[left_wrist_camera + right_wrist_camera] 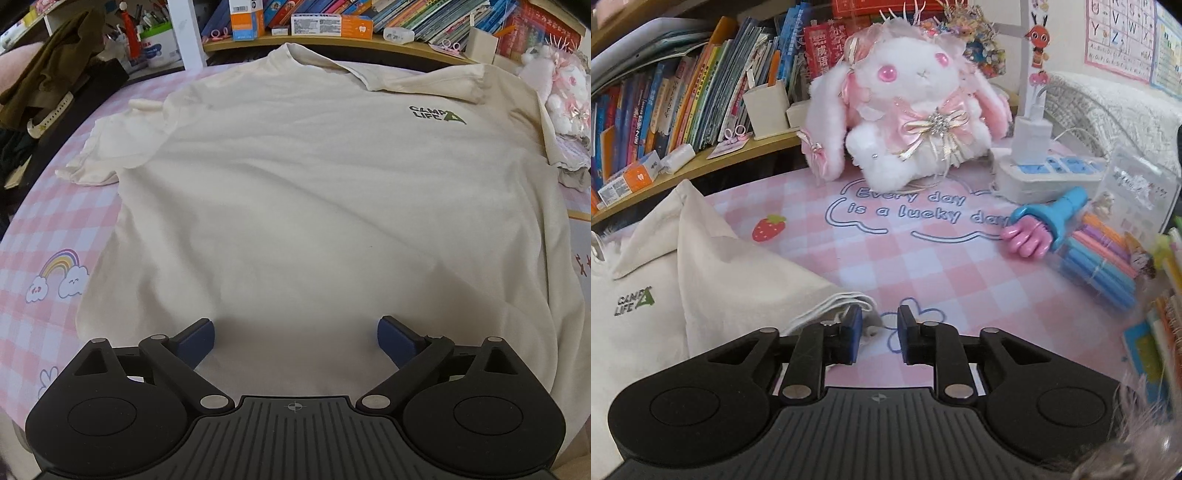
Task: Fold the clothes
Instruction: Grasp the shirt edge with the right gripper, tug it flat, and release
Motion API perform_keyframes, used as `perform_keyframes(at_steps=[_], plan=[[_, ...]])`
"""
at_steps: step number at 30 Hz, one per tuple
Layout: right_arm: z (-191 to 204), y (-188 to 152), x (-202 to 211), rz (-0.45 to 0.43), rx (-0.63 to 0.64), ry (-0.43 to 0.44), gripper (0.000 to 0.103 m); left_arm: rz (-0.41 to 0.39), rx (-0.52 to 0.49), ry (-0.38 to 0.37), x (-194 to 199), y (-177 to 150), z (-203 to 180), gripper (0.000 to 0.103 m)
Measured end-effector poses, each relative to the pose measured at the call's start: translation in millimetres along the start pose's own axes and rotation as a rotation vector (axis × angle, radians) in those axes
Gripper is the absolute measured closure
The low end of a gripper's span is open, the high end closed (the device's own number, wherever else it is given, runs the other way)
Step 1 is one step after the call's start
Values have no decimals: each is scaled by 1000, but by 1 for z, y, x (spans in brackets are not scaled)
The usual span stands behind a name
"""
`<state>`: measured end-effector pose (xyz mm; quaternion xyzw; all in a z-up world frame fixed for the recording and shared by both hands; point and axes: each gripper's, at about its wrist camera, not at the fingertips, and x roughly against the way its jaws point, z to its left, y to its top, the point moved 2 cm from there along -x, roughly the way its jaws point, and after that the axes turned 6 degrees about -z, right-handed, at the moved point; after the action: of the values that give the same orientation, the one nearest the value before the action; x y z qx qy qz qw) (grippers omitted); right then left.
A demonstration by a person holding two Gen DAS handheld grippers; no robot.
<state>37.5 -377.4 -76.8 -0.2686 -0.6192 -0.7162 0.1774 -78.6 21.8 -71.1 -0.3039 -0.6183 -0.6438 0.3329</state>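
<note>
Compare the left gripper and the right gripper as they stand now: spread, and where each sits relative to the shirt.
The left gripper has its jaws spread wide; the right gripper has its jaws nearly together, with a narrow gap. The left gripper is over the cream T-shirt near its bottom hem; the right gripper sits at the shirt's sleeve edge, mostly over the pink checked mat. Both have blue pads and grip nothing.

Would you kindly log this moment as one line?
left hand-held gripper: open over T-shirt | right hand-held gripper: open beside sleeve hem | folding: not started
</note>
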Motion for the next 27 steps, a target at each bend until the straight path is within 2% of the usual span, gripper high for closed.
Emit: perform_keyframes(at_steps=[2,5,12,14,16,17,18,21,22,24,27], plan=[[12,0,4,-14,65,38,65,-5,11,4,0,-1,0,5],[30,0,11,-35,161,96,54,-9,29,8,1,-3,1,5],[72,0,23,-78,391,216,54,-14,42,19,2,-5,0,5],[83,-2,9,-60,466,176,54,-17,44,23,2,-6,-1,5],[85,-1,-11,-36,553,135,59,-17,46,27,3,-7,-1,5],[82,2,-21,-30,595,102,63,-17,46,29,3,-7,-2,5],[70,13,-32,-47,599,32,66,-18,44,32,3,-7,-2,5],[10,67,-58,-110,420,-249,74,-20,38,40,5,-10,-4,5],[-9,82,-58,-114,348,-284,77,-21,38,41,6,-11,-4,5],[-29,94,-50,-127,300,-263,77,-18,47,40,6,-11,-3,5],[-31,83,-30,-137,320,-173,70,-13,47,38,5,-9,-2,5]])
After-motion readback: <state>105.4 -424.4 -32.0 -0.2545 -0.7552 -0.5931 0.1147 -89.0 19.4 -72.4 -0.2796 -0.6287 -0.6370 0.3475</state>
